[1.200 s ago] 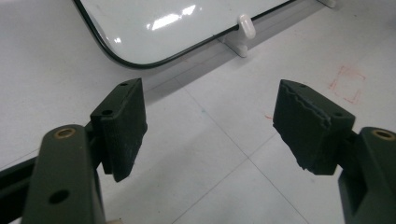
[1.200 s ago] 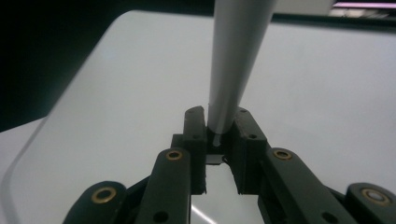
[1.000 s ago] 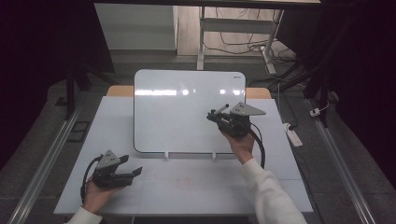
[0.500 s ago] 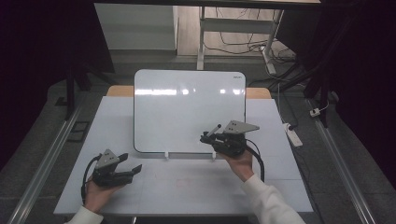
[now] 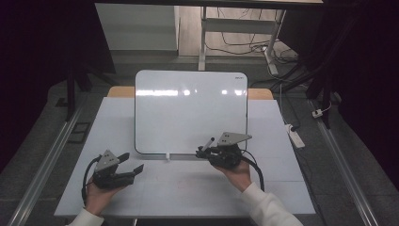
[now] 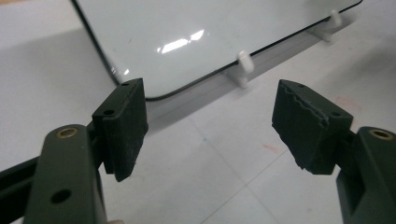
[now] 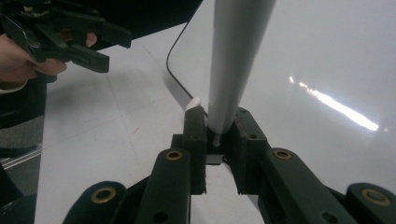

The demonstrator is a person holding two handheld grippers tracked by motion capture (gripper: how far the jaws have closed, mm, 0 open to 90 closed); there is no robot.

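the left gripper (image 5: 123,170) rests wide open on the desk (image 5: 188,193) left of the whiteboard (image 5: 190,110), while the right gripper (image 5: 207,149), clamped on a marker (image 7: 233,65), has dropped from the whiteboard's right side to its lower edge, likely done writing.

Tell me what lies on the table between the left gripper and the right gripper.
In the high view, bare white table top separates the left gripper from the right gripper, which is shut on a marker; the whiteboard stands behind.
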